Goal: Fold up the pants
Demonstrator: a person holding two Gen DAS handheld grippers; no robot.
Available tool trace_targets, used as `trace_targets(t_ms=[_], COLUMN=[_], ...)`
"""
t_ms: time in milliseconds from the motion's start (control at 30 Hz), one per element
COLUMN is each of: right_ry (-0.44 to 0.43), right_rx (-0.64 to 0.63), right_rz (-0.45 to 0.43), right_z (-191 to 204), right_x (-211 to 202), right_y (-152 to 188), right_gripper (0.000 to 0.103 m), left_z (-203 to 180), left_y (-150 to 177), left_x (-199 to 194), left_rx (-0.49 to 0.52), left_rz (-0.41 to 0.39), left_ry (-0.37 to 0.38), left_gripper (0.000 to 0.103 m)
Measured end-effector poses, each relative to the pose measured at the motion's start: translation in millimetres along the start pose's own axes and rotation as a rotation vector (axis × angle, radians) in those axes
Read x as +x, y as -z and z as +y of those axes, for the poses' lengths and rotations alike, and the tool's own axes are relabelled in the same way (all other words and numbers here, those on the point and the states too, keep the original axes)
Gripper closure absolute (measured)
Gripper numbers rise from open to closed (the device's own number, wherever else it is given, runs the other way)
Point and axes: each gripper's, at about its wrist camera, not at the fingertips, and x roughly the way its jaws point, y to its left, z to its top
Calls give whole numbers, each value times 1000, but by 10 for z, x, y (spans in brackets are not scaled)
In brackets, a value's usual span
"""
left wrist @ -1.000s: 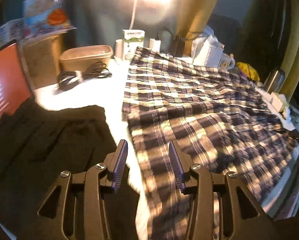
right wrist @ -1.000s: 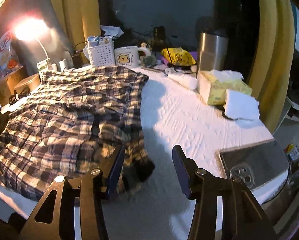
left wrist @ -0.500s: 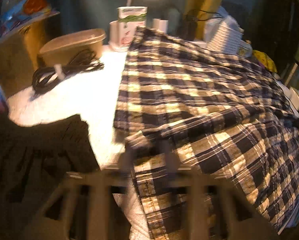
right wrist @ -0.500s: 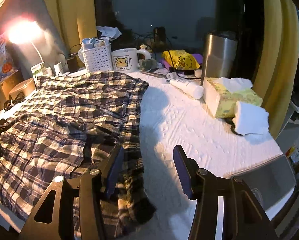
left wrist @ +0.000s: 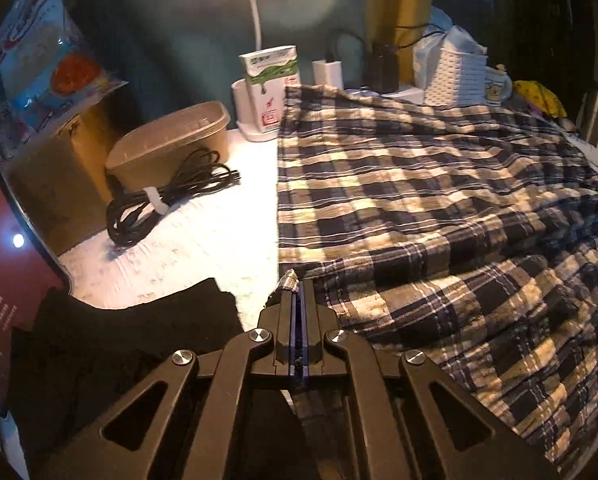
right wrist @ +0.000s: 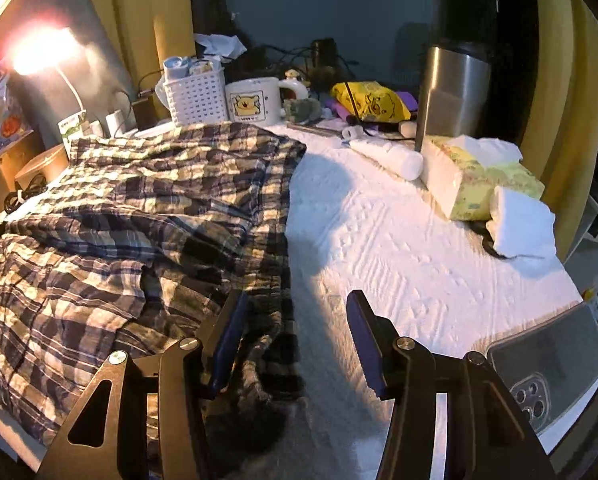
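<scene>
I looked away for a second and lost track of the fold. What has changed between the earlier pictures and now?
The left gripper moved in to the near corner of the plaid pants and has closed on that hem; its jaws stood apart and clear a second ago. The right gripper crept forward over the pants' other edge, jaws open as before, gripping nothing. The pants, the coiled cable and the mug lie unchanged.

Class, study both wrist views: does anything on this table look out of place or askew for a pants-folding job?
Yes. The plaid pants lie rumpled, with bunched folds near the right gripper. A black garment lies beside the left gripper, and a phone overhangs the table's edge.
</scene>
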Motion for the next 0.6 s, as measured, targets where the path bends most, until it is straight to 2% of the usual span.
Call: trace_targets(t_ms=[33,100,133,167,200,400,600], right_ry=[2,12,18,23,25,-17,-27], right_rx=[1,-2,-2,-2,-2,-51,-8], right_rz=[1,-3,-7,-13,-17,-2,52], right_z=[-5,-19,-29,-37,-41,110,52], right_x=[-5,-31,-43,-60,-69,-92,-167], right_y=[2,-11,-27,-60,-80,-133,160], right_gripper=[49,49,49,49,49,49,49], left_z=[-6,-4,10,18,36,-42,-220], left_y=[10,21,33,45,64,204,594], left_x=[-33,-101,-156,-202,-280,-562,-604], left_rx=[-3,-25,-42,-55,-79,-107,-103], left_rz=[3,-6,-18,-30,-58,-89,-3], left_ry=[11,26,39,45,51,110,179], left_gripper=[101,92,70,44,38,37,37])
